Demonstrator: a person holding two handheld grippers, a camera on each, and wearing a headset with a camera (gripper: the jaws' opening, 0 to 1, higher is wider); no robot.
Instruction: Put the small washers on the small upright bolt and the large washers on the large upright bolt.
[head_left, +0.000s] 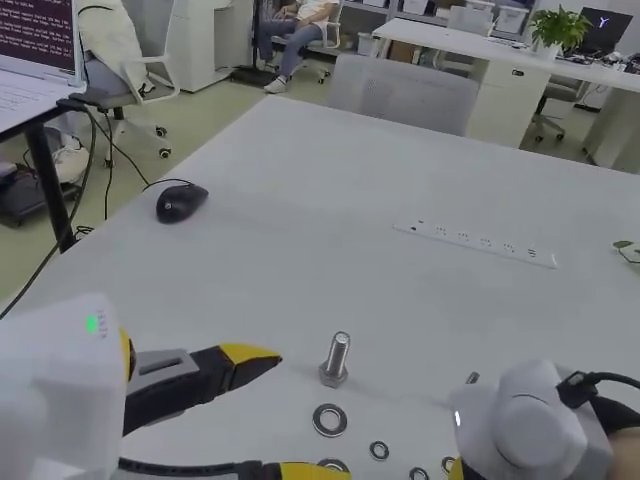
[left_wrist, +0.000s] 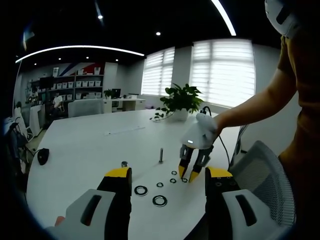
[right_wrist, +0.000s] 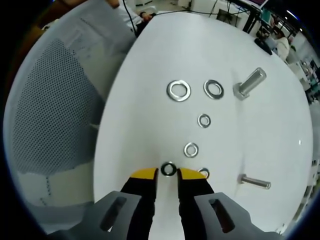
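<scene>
White tabletop (head_left: 300, 200) carries the large upright bolt (head_left: 336, 360) in the head view, with a large washer (head_left: 330, 419) lying flat just in front of it and the left gripper (head_left: 305, 414) beside them, jaws spread wide. In the left gripper view, those jaws gape towards two large washers (left_wrist: 140, 190), while the right gripper (left_wrist: 187, 176) points down among the small washers (left_wrist: 173, 180) near the small upright bolt (left_wrist: 161, 155). In the right gripper view, its narrowly parted jaws flank one small washer (right_wrist: 168, 169) on the table; whether they pinch it cannot be told.
</scene>
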